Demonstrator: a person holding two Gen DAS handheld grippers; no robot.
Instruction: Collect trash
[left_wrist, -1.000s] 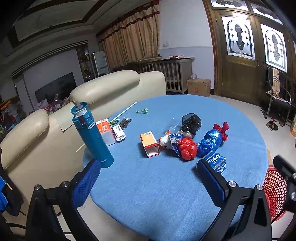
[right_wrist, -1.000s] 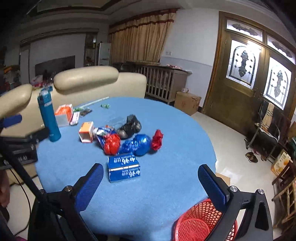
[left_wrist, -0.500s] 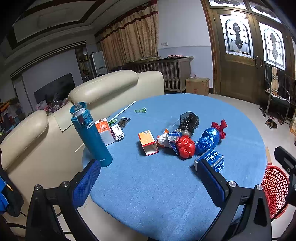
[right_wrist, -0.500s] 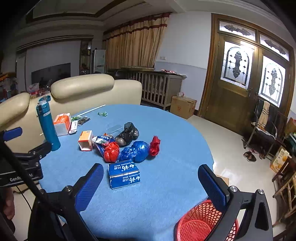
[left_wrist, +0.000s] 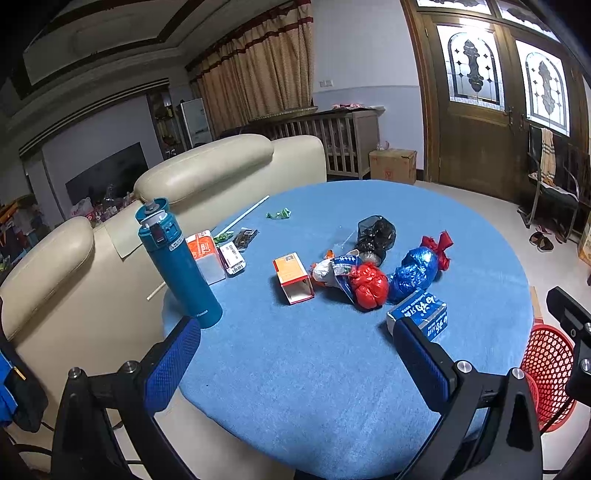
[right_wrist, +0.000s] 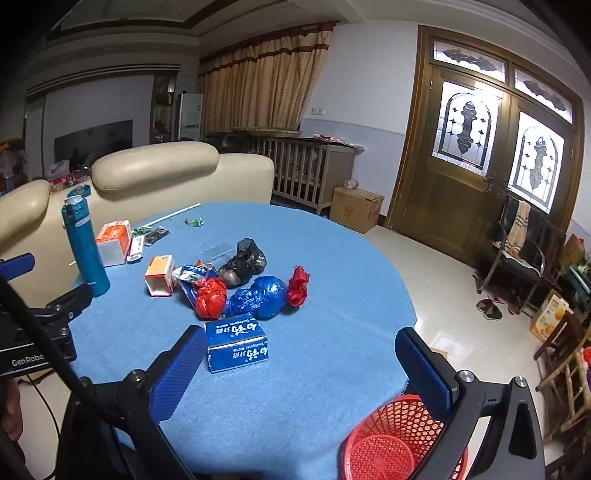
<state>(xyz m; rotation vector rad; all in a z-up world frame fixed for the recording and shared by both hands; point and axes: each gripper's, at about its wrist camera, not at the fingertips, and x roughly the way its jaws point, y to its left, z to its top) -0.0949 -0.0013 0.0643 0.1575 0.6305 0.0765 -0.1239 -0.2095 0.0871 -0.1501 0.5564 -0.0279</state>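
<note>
Trash lies in the middle of a round blue table (left_wrist: 295, 369): a blue toothpaste box (left_wrist: 419, 314) (right_wrist: 236, 345), a red bag ball (left_wrist: 368, 286) (right_wrist: 210, 297), a blue bag with a red knot (left_wrist: 415, 269) (right_wrist: 264, 295), a black bag (left_wrist: 375, 234) (right_wrist: 243, 262), an orange carton (left_wrist: 293, 277) (right_wrist: 159, 275) and a crumpled wrapper (left_wrist: 330, 269). A red mesh basket (left_wrist: 548, 376) (right_wrist: 391, 439) stands below the table's near right edge. My left gripper (left_wrist: 295, 365) and right gripper (right_wrist: 303, 369) are open and empty, above the near edge.
A teal flask (left_wrist: 177, 262) (right_wrist: 85, 242) stands upright at the table's left edge, beside an orange and white box (left_wrist: 205, 254), small packets (left_wrist: 236, 251) and a green wrapper (left_wrist: 279, 213). Cream chairs (left_wrist: 207, 173) stand behind. A wooden chair (right_wrist: 521, 243) stands by the door.
Both grippers have drifted slightly; the table contents sit a little lower in the right view. Nothing on the table has moved and both grippers stay open.
</note>
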